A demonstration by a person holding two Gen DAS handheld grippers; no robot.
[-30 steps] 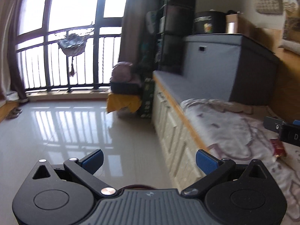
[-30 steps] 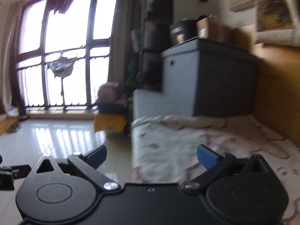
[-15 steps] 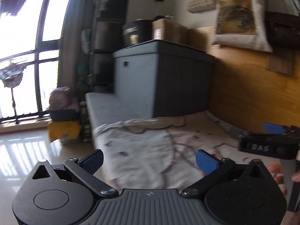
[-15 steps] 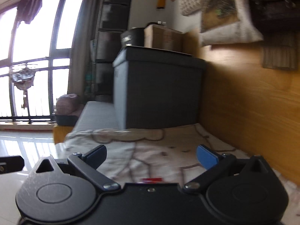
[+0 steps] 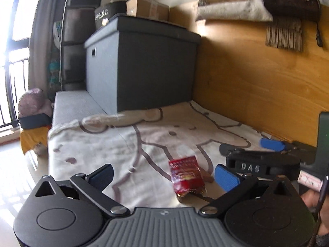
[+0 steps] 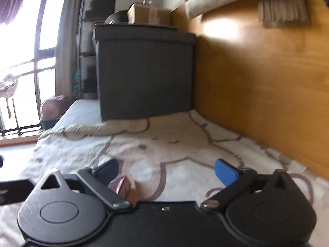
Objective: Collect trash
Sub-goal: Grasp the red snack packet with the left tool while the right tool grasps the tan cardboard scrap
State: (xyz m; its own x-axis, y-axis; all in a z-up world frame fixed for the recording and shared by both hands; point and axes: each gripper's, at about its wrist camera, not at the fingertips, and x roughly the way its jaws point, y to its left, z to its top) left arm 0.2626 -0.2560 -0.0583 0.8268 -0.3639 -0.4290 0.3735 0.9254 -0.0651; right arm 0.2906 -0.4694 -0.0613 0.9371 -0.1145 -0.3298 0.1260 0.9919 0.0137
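Both claws spread wide, gripping nothing: left gripper (image 5: 164,175) low over the patterned blanket (image 5: 98,144), right gripper (image 6: 166,170) alongside. Red snack wrapper (image 5: 187,177) lying on the blanket between the left fingers. Beyond, grey storage box (image 5: 141,65) against wooden wall (image 5: 257,78).

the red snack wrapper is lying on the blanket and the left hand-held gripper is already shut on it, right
Not quite. The red snack wrapper does lie on the blanket, but the left hand-held gripper is open, its fingers spread on either side with the wrapper ungrasped ahead of them. The left wrist view shows this.
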